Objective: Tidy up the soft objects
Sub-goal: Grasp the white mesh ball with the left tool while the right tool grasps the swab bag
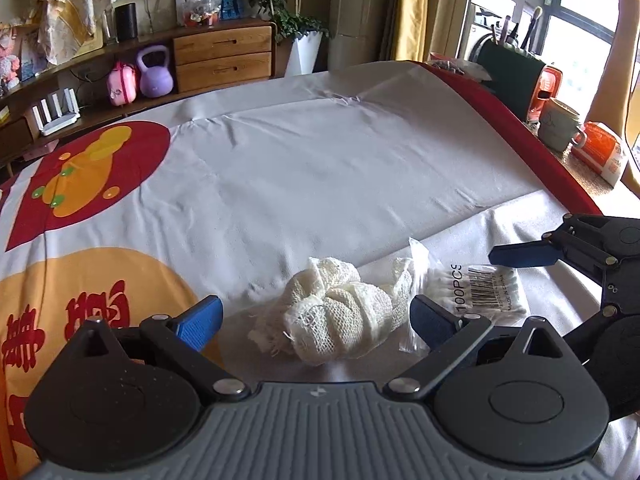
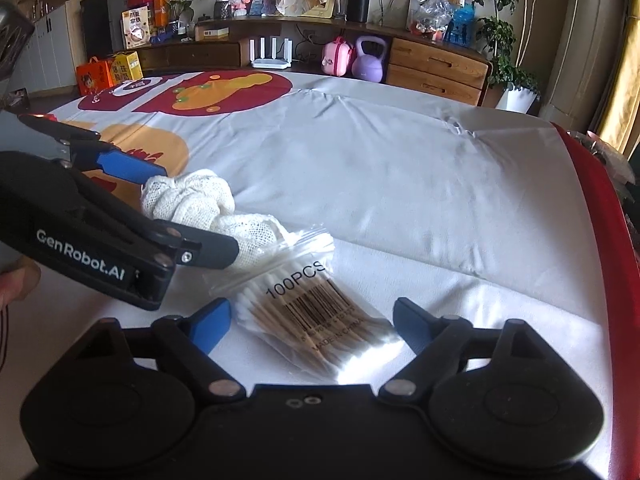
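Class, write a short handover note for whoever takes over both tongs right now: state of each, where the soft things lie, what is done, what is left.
Left tongs: open, astride the white gauze bundle, not gripping.
Right tongs: open, astride the bag of cotton swabs, not gripping.
Both items lie side by side, touching, on the printed cloth.
Done: nothing picked up or sorted yet.
Left: probably close on each item, lift, and place them tidily.
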Available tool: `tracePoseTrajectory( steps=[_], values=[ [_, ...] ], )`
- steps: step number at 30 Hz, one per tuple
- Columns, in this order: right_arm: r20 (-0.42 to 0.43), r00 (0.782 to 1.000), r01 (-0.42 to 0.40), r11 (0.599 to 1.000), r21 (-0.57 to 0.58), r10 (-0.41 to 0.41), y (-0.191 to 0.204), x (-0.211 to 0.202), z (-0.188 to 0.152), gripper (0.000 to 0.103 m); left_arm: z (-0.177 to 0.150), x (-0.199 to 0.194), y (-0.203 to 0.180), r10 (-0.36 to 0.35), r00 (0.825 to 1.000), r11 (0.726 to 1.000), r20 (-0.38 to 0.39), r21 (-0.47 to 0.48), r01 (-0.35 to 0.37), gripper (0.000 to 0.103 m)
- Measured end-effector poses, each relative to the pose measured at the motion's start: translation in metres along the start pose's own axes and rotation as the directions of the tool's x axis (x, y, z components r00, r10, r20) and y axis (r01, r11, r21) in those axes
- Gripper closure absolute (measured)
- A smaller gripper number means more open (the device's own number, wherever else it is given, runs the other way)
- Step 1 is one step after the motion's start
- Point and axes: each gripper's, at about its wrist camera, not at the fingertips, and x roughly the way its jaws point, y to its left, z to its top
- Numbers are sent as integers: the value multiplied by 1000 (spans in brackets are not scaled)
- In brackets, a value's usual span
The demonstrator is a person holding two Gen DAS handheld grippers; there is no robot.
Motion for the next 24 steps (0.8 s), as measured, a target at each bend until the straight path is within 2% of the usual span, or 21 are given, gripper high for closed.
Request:
tracePoseTrajectory(
  steps=[2, 4, 13, 18, 24],
  values=[
    [2, 1000, 9, 1000, -4, -9, 1, 0, -1, 22, -1, 1, -1, 0, 1000, 1000, 2, 4, 0, 6],
    [3, 1000, 14, 1000, -9, -14, 2, 0, -1, 23, -1, 1, 0, -13, 1000, 1000, -1, -4, 13, 19],
    [-31, 999, 32, 999, -9, -32, 11, -1, 3, 30, -2, -7, 4, -37, 999, 999, 1, -19, 37, 49],
    [-50, 998, 47, 999, 9, -46, 21, -6, 3, 39, -5, -16, 8, -30, 1000, 999, 0, -35, 29, 54],
    [-63, 997, 54, 996, 64, -50, 34, -16, -3, 43, -12, -34, 15, -18, 1000, 998, -8, -68, 18, 56]
  ],
)
